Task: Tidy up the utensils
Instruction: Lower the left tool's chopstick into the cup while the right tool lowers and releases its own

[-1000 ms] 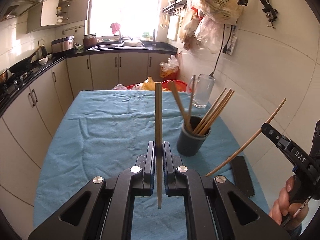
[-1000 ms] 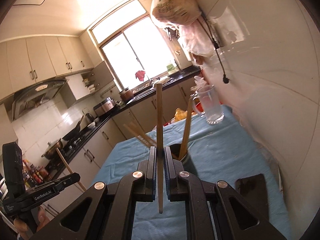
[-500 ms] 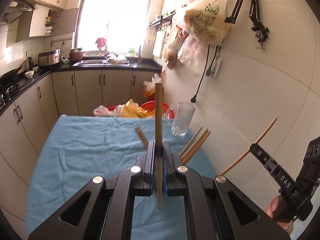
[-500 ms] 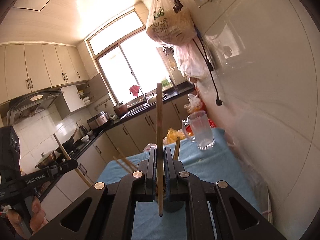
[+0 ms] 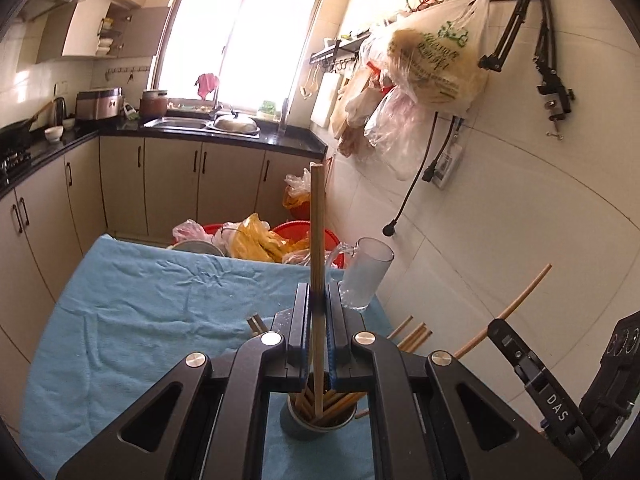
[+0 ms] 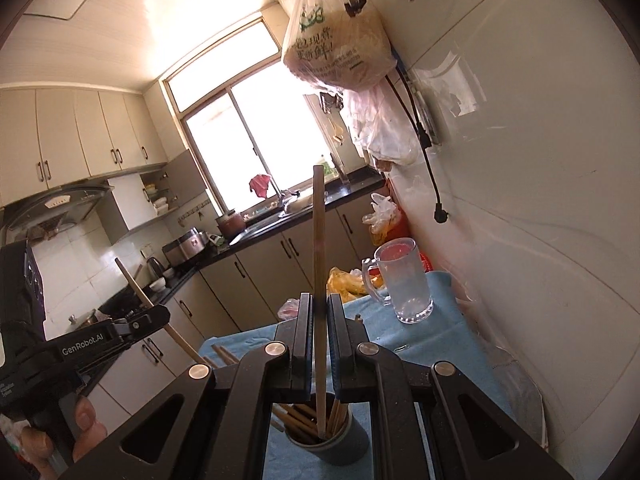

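Observation:
My left gripper (image 5: 319, 300) is shut on a wooden chopstick (image 5: 317, 240) held upright; its lower end dips into the grey holder cup (image 5: 318, 426), which holds several chopsticks. My right gripper (image 6: 319, 312) is shut on another chopstick (image 6: 318, 248), its lower end inside the same cup (image 6: 328, 446). Each gripper shows in the other's view: the right one at the lower right edge (image 5: 548, 396), the left one at the lower left edge (image 6: 100, 340), each with its chopstick. Both grippers hover directly above the cup.
The table has a blue cloth (image 5: 132, 312). A glass mug (image 5: 366, 276) stands at its far right corner, also in the right wrist view (image 6: 406, 280). The tiled wall (image 5: 500, 220) runs close along the right. Red basins and bags (image 5: 272, 240) lie behind the table.
Both grippers have moved in over the cup, which now sits beneath the fingers. The lower ends of both chopsticks now reach into the cup.

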### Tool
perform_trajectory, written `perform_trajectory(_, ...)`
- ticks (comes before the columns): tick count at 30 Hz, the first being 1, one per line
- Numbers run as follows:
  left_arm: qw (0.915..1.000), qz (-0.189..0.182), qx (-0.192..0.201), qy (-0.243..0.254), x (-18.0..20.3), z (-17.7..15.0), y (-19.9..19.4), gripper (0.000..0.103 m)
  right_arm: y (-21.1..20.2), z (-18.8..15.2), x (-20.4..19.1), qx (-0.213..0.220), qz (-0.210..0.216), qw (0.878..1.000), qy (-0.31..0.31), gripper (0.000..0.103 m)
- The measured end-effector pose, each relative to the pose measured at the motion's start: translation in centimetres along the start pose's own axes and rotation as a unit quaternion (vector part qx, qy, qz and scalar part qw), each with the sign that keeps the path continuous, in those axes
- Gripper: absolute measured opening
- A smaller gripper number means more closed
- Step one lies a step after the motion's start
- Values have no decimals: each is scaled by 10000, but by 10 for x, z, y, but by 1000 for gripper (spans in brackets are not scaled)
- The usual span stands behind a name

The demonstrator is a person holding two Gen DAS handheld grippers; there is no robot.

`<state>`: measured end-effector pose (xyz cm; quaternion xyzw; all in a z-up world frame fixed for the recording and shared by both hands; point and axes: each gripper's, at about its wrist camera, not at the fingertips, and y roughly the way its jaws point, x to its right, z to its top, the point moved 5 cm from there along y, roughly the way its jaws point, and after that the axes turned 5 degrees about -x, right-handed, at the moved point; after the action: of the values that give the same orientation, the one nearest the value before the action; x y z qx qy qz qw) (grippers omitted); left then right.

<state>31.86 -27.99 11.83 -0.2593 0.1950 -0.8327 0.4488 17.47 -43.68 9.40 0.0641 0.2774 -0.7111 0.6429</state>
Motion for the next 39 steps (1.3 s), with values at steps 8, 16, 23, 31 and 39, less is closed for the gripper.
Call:
perform_trajectory(8, 9997, -53, -190, -112, -16, -24, 33, 6, 34, -14, 7, -279, -110, 9995, 29, 8)
perform_trajectory(16, 9992, -72, -386, -75, -26, -47, 49, 7, 54, -33, 13, -574, -159, 9982, 35, 8)
perform_trajectory(23, 9985, -75, -545, -17, -30, -59, 60, 7, 67, -53, 19, -828, -238, 9963, 47, 8)
perform_trajectory(31, 9983, -83, -571, 56, -32, -65, 63, 7, 76, -64, 23, -986, -306, 9947, 21, 8)
perform_trajectory(39, 9986, -28, -524, 116, -31, -65, 63, 8, 75, -65, 22, -1028, -263, 9943, 45, 9)
